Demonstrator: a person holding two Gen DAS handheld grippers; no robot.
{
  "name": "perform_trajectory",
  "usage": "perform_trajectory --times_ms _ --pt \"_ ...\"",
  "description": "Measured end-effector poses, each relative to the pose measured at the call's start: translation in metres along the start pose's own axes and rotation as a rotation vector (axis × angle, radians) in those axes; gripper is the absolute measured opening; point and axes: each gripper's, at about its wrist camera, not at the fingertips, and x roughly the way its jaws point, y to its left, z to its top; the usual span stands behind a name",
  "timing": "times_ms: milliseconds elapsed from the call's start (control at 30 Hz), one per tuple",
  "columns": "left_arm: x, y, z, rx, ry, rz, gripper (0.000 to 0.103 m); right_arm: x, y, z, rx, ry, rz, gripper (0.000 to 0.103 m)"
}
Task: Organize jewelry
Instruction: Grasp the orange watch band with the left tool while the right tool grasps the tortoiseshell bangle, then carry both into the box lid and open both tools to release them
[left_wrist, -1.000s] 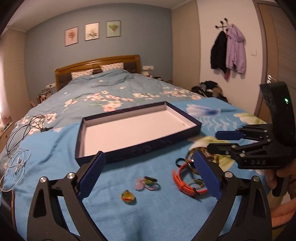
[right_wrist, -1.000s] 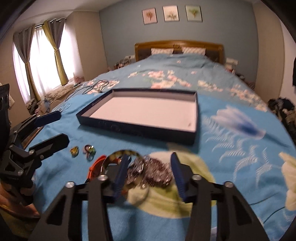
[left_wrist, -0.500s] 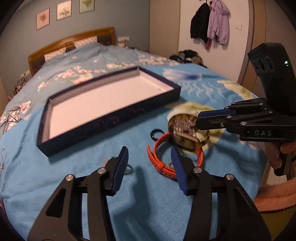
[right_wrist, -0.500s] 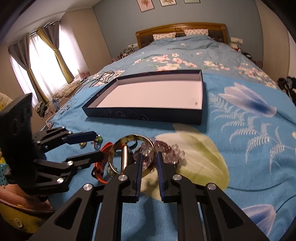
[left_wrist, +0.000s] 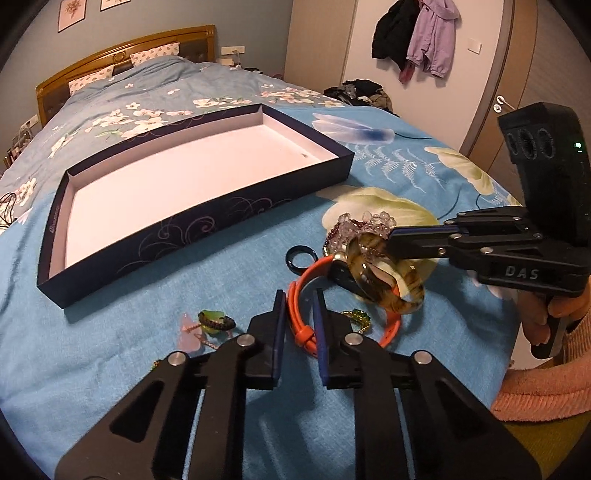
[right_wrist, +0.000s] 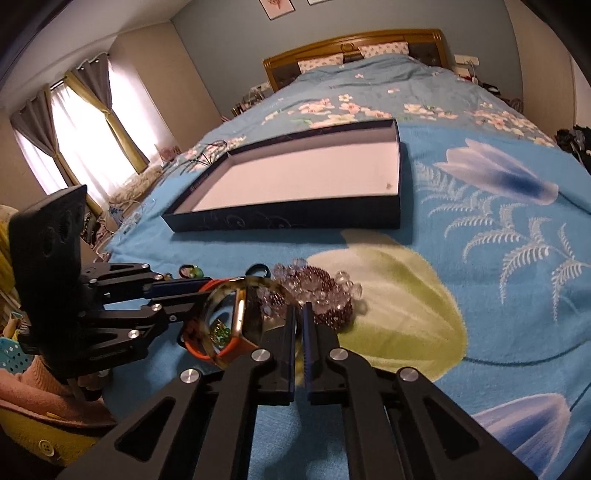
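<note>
A dark blue tray (left_wrist: 192, 236) with a white floor lies empty on the bed; it also shows in the right wrist view (right_wrist: 288, 221). My left gripper (left_wrist: 300, 302) is nearly shut around the orange watch strap (left_wrist: 303, 332). My right gripper (right_wrist: 299, 317) is shut on the rim of a tortoiseshell bangle (right_wrist: 221, 295), lifted and tilted; the bangle shows in the left wrist view (left_wrist: 384, 280) too. Clear and dark red bead bracelets (right_wrist: 317, 291) lie just past it. A black ring (left_wrist: 302, 255) lies beside the watch.
Small charms, a green and black one (left_wrist: 216, 319) and a pink one (left_wrist: 190, 334), lie left of my left gripper. Cables lie at the bed's left edge (right_wrist: 207, 151). Clothes hang on the wall hooks (left_wrist: 417, 37). A door (left_wrist: 517, 74) is at right.
My left gripper has moved right and closed in on the orange watch strap. My right gripper has shut on the bangle and tilted it up off the bed.
</note>
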Motion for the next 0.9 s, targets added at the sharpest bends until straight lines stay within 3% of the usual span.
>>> perform_trajectory --times_ms 100,233,333,433,633,900 --pt "-0.006 0.003 0.000 -0.013 -0.009 0.012 0.011 0.002 0.002 0.000 -0.011 0.017 -0.005 0.003" --pt "-0.013 0.006 -0.001 -0.011 -0.013 0.006 0.011 0.008 0.004 -0.001 -0.017 0.050 -0.003 0.018" --pt "-0.009 0.004 -0.002 0.016 0.008 0.010 0.012 0.013 0.006 -0.001 -0.032 0.065 -0.008 0.018" --pt "-0.006 0.004 -0.004 0.025 0.017 0.012 0.012 0.013 0.012 -0.002 -0.075 0.067 -0.041 0.005" --pt "-0.016 0.011 -0.001 -0.017 -0.011 -0.020 0.010 -0.002 0.011 0.003 -0.091 0.025 -0.026 0.004" --pt "-0.052 0.033 0.017 -0.064 -0.108 -0.030 0.010 -0.015 0.014 0.039 -0.130 -0.069 -0.039 0.004"
